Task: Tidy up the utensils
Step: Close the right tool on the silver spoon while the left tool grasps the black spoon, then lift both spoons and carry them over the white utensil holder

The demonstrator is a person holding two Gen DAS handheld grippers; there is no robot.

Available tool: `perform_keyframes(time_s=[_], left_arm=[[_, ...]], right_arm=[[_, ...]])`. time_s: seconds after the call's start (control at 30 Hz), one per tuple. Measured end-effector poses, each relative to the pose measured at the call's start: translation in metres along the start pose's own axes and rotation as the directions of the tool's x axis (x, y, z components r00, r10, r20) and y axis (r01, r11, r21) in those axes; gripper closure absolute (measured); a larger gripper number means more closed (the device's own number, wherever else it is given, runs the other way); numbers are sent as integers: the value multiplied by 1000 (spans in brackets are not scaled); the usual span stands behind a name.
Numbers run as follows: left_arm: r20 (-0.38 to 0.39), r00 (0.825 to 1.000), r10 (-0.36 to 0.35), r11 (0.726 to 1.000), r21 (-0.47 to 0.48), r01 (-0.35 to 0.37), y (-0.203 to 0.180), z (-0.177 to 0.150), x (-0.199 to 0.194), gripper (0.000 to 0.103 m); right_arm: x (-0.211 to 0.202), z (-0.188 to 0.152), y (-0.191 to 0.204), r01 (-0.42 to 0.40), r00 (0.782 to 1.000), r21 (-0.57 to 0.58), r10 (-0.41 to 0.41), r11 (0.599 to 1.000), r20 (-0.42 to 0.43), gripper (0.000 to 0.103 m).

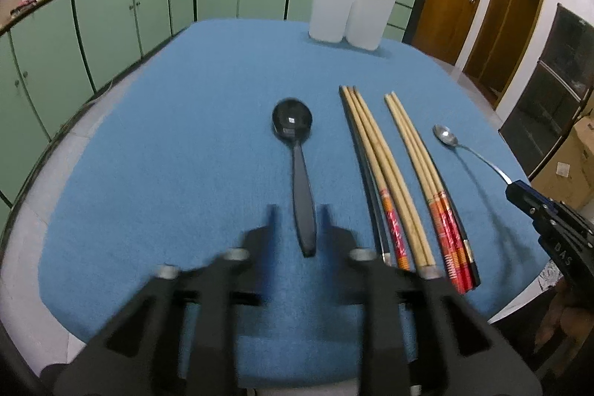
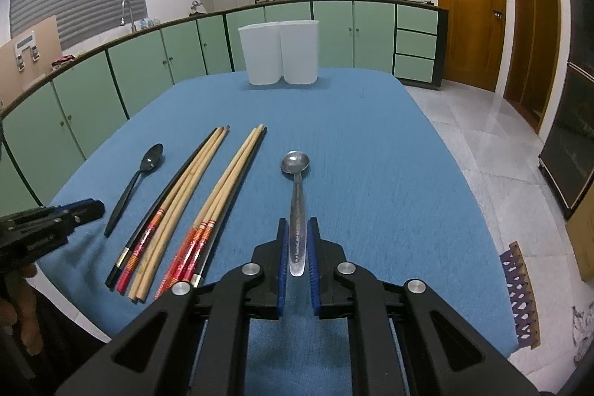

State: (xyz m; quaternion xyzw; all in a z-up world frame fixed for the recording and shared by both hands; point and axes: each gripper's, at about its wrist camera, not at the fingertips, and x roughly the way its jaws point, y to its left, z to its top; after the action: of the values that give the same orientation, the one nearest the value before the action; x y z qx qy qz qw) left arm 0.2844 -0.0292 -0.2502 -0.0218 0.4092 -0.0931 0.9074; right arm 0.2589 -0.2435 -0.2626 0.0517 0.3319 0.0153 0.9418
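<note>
A black spoon (image 1: 297,143) lies on the blue mat (image 1: 178,143), bowl pointing away. My left gripper (image 1: 300,210) straddles its handle; both blurred fingers stand a little off it, so it is open. The right wrist view shows that gripper (image 2: 97,207) at the left edge over the black spoon's (image 2: 137,180) handle end. My right gripper (image 2: 297,221) is shut on the handle of a metal spoon (image 2: 295,162). It shows at the right edge in the left view (image 1: 514,190), the metal spoon (image 1: 445,135) casting a shadow on the mat.
Two bundles of wooden chopsticks (image 1: 371,166) (image 1: 419,166) lie between the spoons, seen again in the right view (image 2: 185,180) (image 2: 226,184). Two white containers (image 2: 278,51) stand side by side at the mat's far edge. Green cabinets run behind the table.
</note>
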Motion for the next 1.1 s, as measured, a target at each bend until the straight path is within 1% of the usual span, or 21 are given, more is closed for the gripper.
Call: perform_keyframes(time_s=[0.03, 0.1, 0.17, 0.2, 0.23, 0.27, 0.3, 0.33, 0.4, 0.6, 0.9, 1.1], left_arm=[[3, 1000, 4, 1000, -2, -4, 0, -1, 1, 51], [3, 1000, 7, 1000, 2, -7, -3, -1, 3, 49], [-8, 1000, 4, 1000, 0, -4, -3, 0, 7, 50], [-17, 1000, 3, 1000, 1, -3, -3, -1, 9, 57], [-28, 1000, 4, 1000, 4, -4, -4, -2, 13, 70], [-25, 1000, 9, 1000, 7, -9, -3, -2, 12, 74], [-22, 1000, 8, 1000, 7, -8, -3, -2, 12, 84], [-26, 1000, 1, 1000, 5, -1, -2, -3, 12, 90], [-23, 1000, 0, 1000, 10, 0, -3, -3, 13, 92], [-9, 1000, -27, 1000, 6, 27, -4, -1, 1, 92], [90, 994, -57, 998, 9, 57, -8, 34, -43, 92], [115, 990, -75, 997, 7, 75, -5, 58, -49, 92]], right_arm=[[0, -1, -1, 0, 1000, 2, 0, 1000, -1, 93], [0, -1, -1, -1, 1000, 5, 1, 1000, -1, 93], [2, 0, -2, -3, 1000, 10, 3, 1000, -2, 93], [2, 0, -2, -3, 1000, 11, 3, 1000, -1, 93], [2, 0, -3, -3, 1000, 14, 3, 1000, -1, 93], [2, 0, -4, -4, 1000, 17, 4, 1000, -1, 93], [2, -1, -4, -5, 1000, 22, 5, 1000, -2, 93], [3, -1, -4, -5, 1000, 24, 5, 1000, -3, 93], [3, -1, -5, -6, 1000, 27, 6, 1000, -5, 93], [-1, 2, -6, -9, 1000, 24, 8, 1000, 14, 93], [-11, 19, 1, -20, 999, 0, 20, 1000, 49, 93], [-18, 41, 2, -18, 997, -29, 20, 999, 78, 93]])
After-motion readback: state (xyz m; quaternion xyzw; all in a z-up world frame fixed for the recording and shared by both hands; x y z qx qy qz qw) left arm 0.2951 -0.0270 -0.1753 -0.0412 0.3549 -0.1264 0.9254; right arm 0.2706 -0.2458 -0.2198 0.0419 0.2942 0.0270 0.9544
